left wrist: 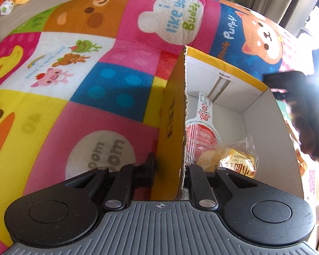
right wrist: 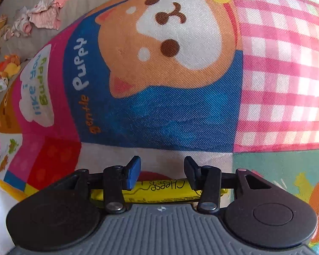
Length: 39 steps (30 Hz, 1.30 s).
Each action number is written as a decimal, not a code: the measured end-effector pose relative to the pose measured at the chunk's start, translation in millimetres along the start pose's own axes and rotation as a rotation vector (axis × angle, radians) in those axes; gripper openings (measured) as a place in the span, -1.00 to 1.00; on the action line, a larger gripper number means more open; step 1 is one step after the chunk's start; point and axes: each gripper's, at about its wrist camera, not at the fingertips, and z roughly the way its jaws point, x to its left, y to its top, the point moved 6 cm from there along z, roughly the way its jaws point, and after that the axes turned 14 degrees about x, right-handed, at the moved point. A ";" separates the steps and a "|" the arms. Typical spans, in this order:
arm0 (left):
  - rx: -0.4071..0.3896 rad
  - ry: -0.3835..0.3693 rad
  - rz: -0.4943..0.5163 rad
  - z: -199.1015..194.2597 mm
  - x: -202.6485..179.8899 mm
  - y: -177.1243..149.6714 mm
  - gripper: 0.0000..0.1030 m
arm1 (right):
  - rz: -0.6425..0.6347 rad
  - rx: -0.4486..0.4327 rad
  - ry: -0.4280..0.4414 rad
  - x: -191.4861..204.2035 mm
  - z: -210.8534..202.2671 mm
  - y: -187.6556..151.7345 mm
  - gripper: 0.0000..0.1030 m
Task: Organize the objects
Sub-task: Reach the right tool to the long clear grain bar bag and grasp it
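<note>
Two tools | left (left wrist: 169, 167) clamps box wall (left wrist: 174, 127) | right (right wrist: 162, 170) open, cheese pack (right wrist: 159, 191) crosswise

My left gripper (left wrist: 169, 165) is closed down on the near wall of the yellow cardboard box (left wrist: 172, 127): one of my fingers (left wrist: 150, 167) sits on the outside face, the other on the inside, and the wall stands upright between them. The linkage arms are drawn in toward the middle. My right gripper (right wrist: 162, 170) hangs spread, its fingers (right wrist: 134, 169) well apart with nothing between the pads. It is pitched down at the mat, and a yellow cheese packet (right wrist: 165, 190) lies just below it, close to the body.
</note>
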 end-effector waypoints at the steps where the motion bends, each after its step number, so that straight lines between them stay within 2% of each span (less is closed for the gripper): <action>1: 0.000 -0.002 -0.002 0.0 0.0 -0.1 -0.70 | -0.001 0.003 0.004 -4.9 -3.3 -5.5 -0.13; 5: -0.002 -0.009 -0.013 0.1 1.5 -0.1 -0.70 | 0.032 0.025 0.059 -25.0 -23.2 -29.4 -0.13; 11: -0.007 -0.016 -0.027 -0.3 2.7 -0.7 -0.70 | 0.025 0.079 0.066 -38.9 -47.9 -87.3 -0.10; 16: -0.007 -0.018 -0.027 -0.3 2.7 -0.9 -0.69 | 0.069 0.121 0.184 -39.1 -70.1 -148.0 -0.10; 19: -0.008 -0.020 -0.027 -0.4 2.6 -1.1 -0.69 | 0.018 0.111 0.229 -24.4 -93.2 -184.3 -0.10; 21: -0.008 -0.020 -0.027 -0.4 2.7 -1.0 -0.69 | -0.028 0.061 0.239 -17.7 -113.8 -199.8 -0.08; 23: -0.009 -0.026 -0.032 -0.6 2.9 -1.3 -0.69 | -0.039 -0.036 0.182 -27.1 -139.1 -205.0 0.09; 25: -0.010 -0.031 -0.033 -0.6 3.2 -1.3 -0.68 | 0.023 -0.135 0.092 -52.0 -159.1 -205.4 0.29; 26: -0.010 -0.032 -0.033 -0.6 3.4 -1.1 -0.68 | 0.060 -0.168 0.042 -65.1 -164.4 -206.9 0.32; 28: -0.010 -0.031 -0.034 -0.6 3.0 -0.9 -0.68 | 0.131 -0.168 -0.008 -89.4 -164.2 -215.6 0.32; 32: -0.009 -0.028 -0.032 -0.4 3.6 -0.7 -0.68 | 0.253 -0.107 0.049 -110.1 -139.6 -232.1 0.32; 34: -0.008 -0.025 -0.031 -0.3 3.1 -0.7 -0.68 | 0.292 -0.102 0.147 -104.8 -128.4 -233.7 0.37; 37: -0.007 -0.024 -0.032 0.0 2.6 -0.7 -0.68 | 0.221 -0.110 0.263 -78.2 -126.4 -225.6 0.37; 39: -0.008 -0.021 -0.033 0.1 2.1 -0.7 -0.68 | 0.154 -0.138 0.254 -64.5 -132.5 -214.8 0.38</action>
